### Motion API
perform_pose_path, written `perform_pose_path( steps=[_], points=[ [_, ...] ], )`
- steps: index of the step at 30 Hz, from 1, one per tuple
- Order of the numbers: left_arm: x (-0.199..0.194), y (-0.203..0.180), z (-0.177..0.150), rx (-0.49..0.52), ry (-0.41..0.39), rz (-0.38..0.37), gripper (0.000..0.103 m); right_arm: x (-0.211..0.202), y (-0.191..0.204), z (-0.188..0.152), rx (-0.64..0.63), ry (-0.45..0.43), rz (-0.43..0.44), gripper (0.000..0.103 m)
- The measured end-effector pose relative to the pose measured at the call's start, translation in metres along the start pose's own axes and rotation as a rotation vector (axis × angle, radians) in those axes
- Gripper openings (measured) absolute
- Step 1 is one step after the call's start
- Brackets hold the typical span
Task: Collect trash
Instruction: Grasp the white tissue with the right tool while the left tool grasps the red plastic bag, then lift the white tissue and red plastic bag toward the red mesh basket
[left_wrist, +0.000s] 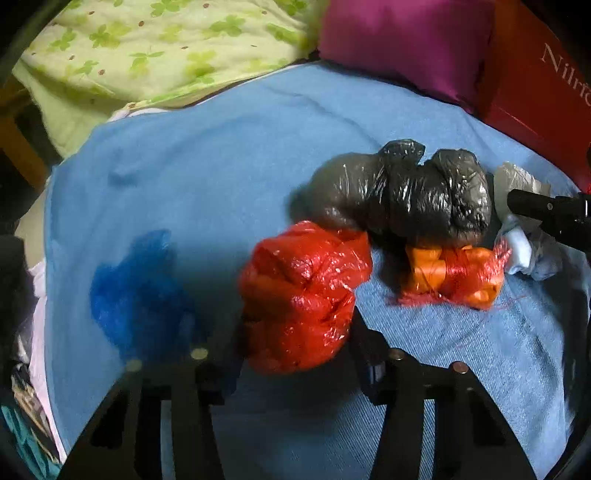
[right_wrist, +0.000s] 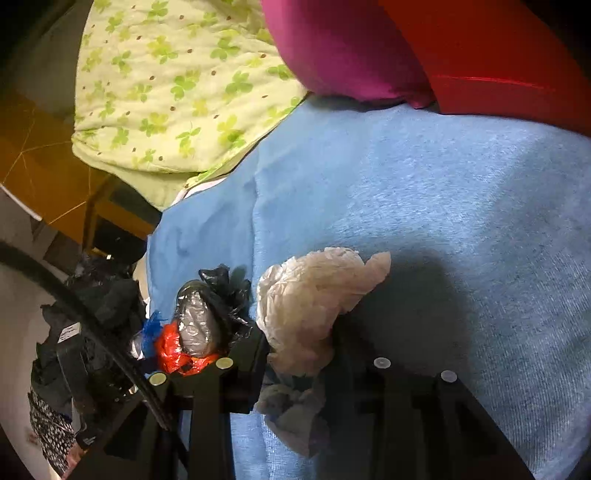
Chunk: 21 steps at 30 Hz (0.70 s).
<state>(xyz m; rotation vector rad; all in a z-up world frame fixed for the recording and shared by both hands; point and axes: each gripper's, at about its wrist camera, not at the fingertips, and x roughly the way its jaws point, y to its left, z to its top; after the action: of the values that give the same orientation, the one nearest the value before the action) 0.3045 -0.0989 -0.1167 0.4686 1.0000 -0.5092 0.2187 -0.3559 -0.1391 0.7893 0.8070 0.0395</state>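
While each gripper clamps one wad, the left gripper (left_wrist: 295, 332) on the crumpled red plastic bag (left_wrist: 306, 295) and the right gripper (right_wrist: 301, 354) on the crumpled white plastic bag (right_wrist: 314, 306), the black plastic bundle (left_wrist: 402, 192), the orange net bundle (left_wrist: 454, 273) and the blue plastic scrap (left_wrist: 136, 291) lie uncollected on the blue blanket (left_wrist: 221, 166).

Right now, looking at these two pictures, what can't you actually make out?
- Left view: what is inside the red bag and the black bag; knotted plastic hides it.
- Left view: the lettering on the red box is cut off by the edge.
- Left view: the white bag is partly hidden behind the right gripper.
- Right view: the underside of the white bag, covered by the gripper's fingers.
- Right view: the dark heap is too dim to identify.
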Motion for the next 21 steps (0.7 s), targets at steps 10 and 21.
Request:
perform_pose_path(
  steps=[10, 21],
  points=[
    [-0.067, -0.01, -0.029, -0.102, -0.091, 0.033, 0.045, -0.041, 0.036, -0.028, -0.2, -0.122, 0.005, 0.03],
    [-0.169, -0.067, -0.086, -0.186, -0.186, 0.13, 0.045, -0.136, 0.064, -0.097, -0.34, -0.184, 0.059, 0.03]
  ],
)
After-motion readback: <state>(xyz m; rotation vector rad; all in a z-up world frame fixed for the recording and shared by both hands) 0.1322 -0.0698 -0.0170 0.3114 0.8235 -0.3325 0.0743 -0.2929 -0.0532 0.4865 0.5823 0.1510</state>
